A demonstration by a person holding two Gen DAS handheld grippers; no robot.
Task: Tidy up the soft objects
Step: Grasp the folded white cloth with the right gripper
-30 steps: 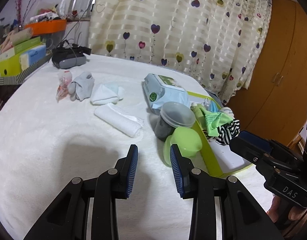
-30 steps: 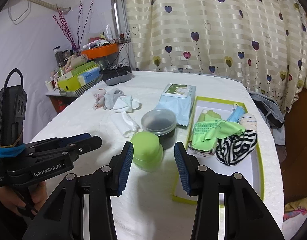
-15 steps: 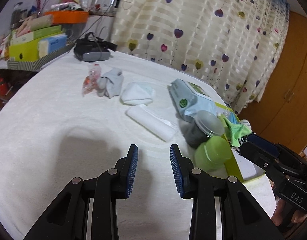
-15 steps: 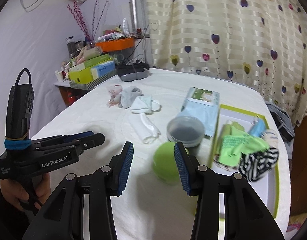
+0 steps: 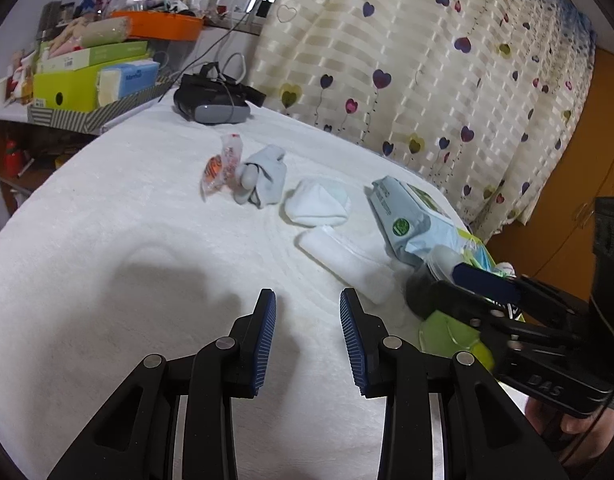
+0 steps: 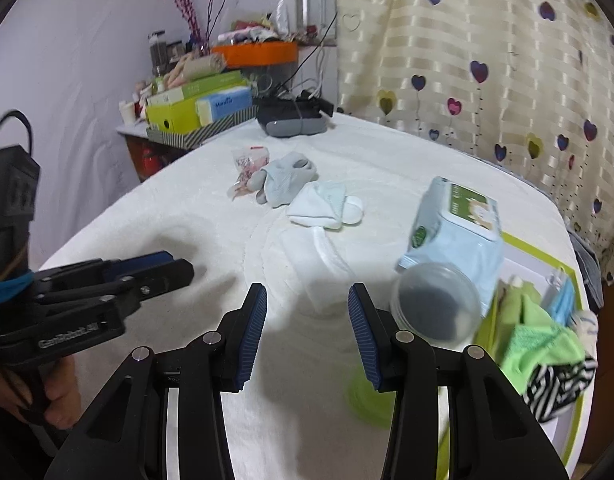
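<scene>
Gaping claws [image 5: 307, 308] over bare tablecloth [image 5: 107, 280]

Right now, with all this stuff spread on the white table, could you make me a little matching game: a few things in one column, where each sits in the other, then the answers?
Things:
1. grey sock
2. striped black-and-white cloth
3. dark headset
4. wipes pack

Places:
A. inside the green-rimmed tray
B. far end of the table, near the curtain
C. beside the small snack packet
D. just behind the clear-lidded jar

Pairs: 1-C, 2-A, 3-B, 4-D
</scene>
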